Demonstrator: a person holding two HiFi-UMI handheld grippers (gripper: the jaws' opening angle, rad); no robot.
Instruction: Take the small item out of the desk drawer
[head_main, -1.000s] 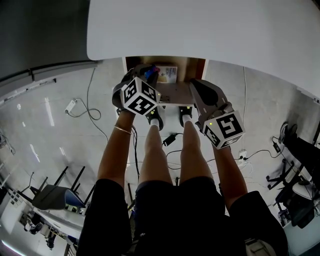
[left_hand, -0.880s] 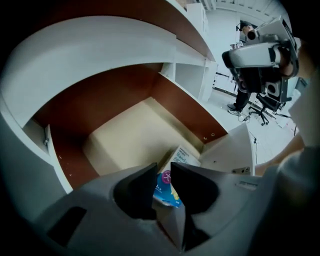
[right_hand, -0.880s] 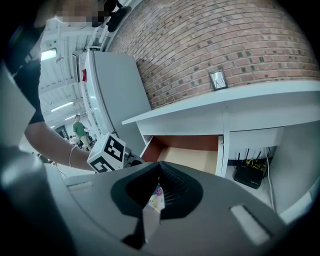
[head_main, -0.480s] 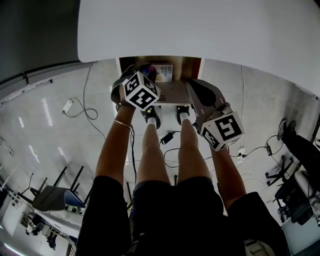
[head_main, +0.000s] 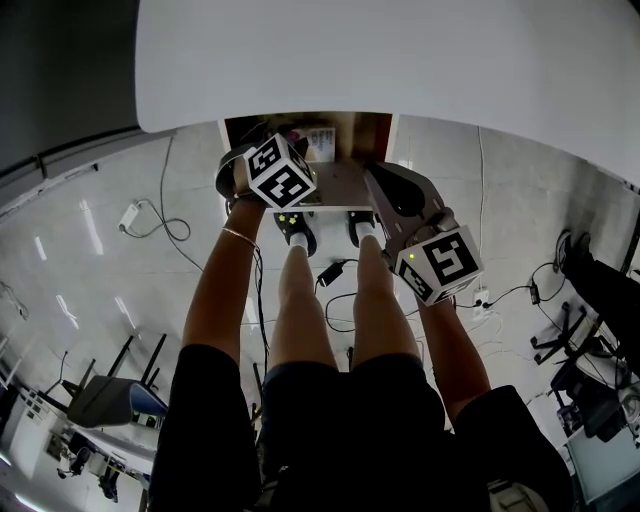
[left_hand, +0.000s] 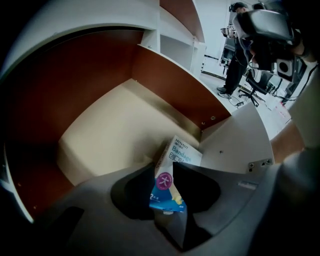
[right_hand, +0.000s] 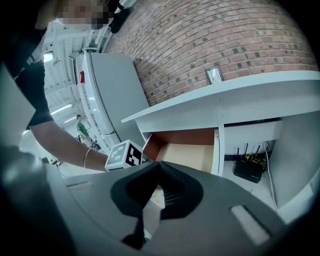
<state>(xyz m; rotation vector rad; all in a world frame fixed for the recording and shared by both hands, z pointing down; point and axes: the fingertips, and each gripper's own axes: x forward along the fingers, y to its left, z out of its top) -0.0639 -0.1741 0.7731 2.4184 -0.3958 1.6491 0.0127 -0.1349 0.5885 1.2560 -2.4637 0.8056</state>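
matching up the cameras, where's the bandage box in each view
head view: bandage box top centre, inside the open drawer.
left gripper view: box low centre, between the jaws of the left gripper, which have just been opening.
right gripper view: cannot make it out.
shared landmark: the drawer, in all three.

The person wears black shorts (head_main: 340, 420), a thin wrist bracelet (head_main: 236, 236) and black shoes (head_main: 296, 230).

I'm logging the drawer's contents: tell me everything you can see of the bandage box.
The bandage box is a small white-and-blue carton, cardboard by its look, printed "Bandage", with a magenta circle. It stands tilted on edge in the drawer between the left gripper's jaws, which have just been opening.
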